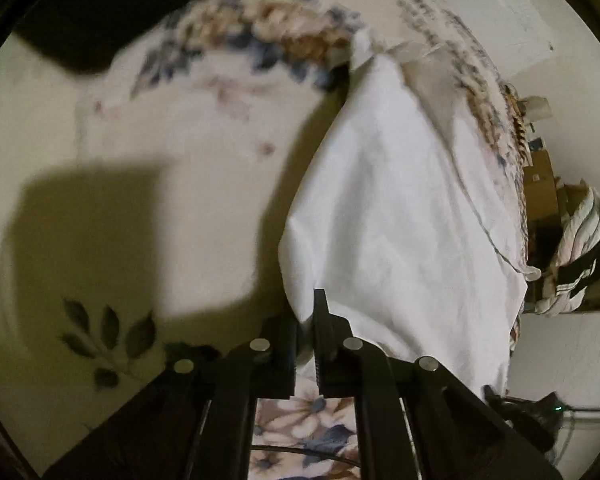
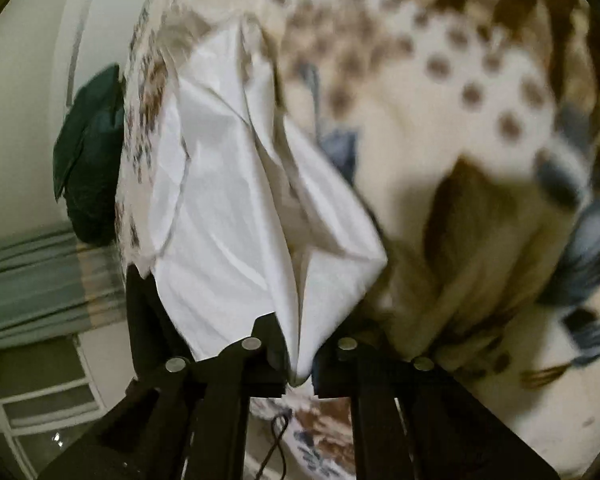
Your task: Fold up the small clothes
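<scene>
Both grippers, left (image 1: 306, 344) and right (image 2: 300, 360), are pinching the white cloth (image 1: 400, 216), which is stretching lengthwise away from each over the bedspread (image 1: 180, 152).

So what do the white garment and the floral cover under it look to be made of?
White garment: thin woven cloth, probably cotton, matte; it creases sharply and hangs limp from the left gripper and right gripper. Floral cover: printed fabric, thicker and softer-looking, matte, lying in broad rounded swells; blur leaves its weave open.
</scene>
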The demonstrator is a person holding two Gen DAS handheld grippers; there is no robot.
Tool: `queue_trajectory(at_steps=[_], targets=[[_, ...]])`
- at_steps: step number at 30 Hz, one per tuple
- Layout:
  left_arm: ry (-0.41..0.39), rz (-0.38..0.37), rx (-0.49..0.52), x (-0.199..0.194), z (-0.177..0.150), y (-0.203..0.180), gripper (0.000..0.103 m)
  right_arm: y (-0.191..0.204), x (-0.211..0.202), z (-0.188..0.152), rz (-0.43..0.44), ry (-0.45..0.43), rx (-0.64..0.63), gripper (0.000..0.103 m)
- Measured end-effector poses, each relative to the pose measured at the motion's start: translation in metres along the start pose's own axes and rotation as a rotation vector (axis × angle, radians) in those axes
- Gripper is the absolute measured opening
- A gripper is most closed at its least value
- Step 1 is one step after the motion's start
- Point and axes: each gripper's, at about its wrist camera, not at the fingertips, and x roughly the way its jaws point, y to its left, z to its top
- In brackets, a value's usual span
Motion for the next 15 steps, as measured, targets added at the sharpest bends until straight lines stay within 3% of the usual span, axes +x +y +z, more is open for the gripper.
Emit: queue_trajectory(at_steps=[4, 6, 10, 11, 12, 13, 14, 15], targets=[[-0.015, 0.006, 0.072, -0.018, 0.006, -0.004, 0.004, 0.002, -0.024, 0.003, -0.011, -0.042, -0.005, 0.006], [-0.018, 0.046, 0.094, -0.021, 0.009, -0.001, 0.004, -0.004, -0.029, 0.009, -0.008, -0.050, 0.020, 0.006], [0.029, 0.037, 0.020, -0.019, 0.011, 0.021, 0.008, -0.029, -0.026, 0.026, -0.021, 0.001, 0.108, 0.007], [0.033, 0.008, -0.014, -0.021, 0.009, 0.026, 0.017, -0.029, -0.029, 0.026, -0.033, -0.001, 0.093, 0.015], [0.032, -0.032, -0.071, -0.025, 0.005, 0.034, 0.026, -0.027, -0.033, 0.024, -0.034, -0.005, 0.070, 0.032], [0.031, -0.065, -0.102, -0.025, 0.003, 0.035, 0.048, -0.025, -0.039, 0.020, -0.016, -0.012, 0.045, 0.044], [0.026, -0.110, -0.148, -0.026, -0.001, 0.039, 0.064, -0.024, -0.043, 0.017, 0.000, -0.015, 0.039, 0.063], [0.013, -0.159, -0.205, -0.024, -0.006, 0.044, 0.064, -0.025, -0.045, 0.015, 0.023, -0.016, 0.037, 0.070]])
